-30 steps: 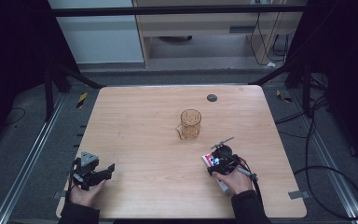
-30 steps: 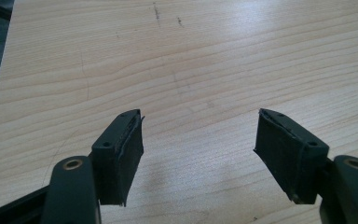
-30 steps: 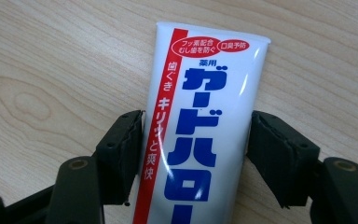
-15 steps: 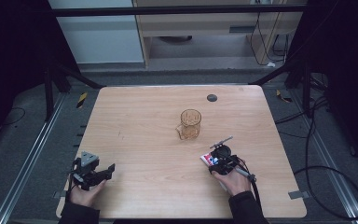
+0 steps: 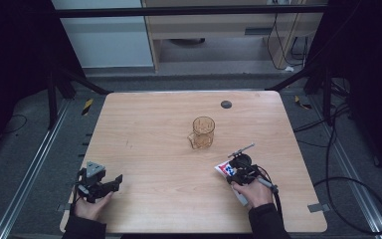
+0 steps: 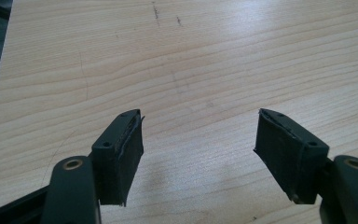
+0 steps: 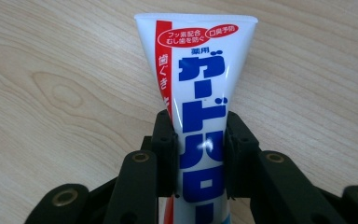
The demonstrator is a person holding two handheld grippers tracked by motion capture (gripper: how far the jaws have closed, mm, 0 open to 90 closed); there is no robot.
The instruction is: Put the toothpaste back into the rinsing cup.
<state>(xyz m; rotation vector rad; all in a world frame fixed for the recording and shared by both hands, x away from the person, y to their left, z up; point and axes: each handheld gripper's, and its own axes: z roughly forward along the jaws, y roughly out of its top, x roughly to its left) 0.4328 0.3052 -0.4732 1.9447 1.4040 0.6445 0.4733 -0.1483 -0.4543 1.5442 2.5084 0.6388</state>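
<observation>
Toothpaste tube [image 7: 200,98]: white, red stripe down one edge, bold blue Japanese lettering, flat crimped end pointing to 12 o'clock in the right gripper view. Right gripper [image 7: 199,158] jaws have just been closing; pads now press both sides of the tube, lower body between them. In the high view it's at the table's [image 5: 149,134] 5 o'clock, amber mug [image 5: 202,132] at its 11. Left gripper [image 6: 198,154] jaws apart over bare wood.
</observation>
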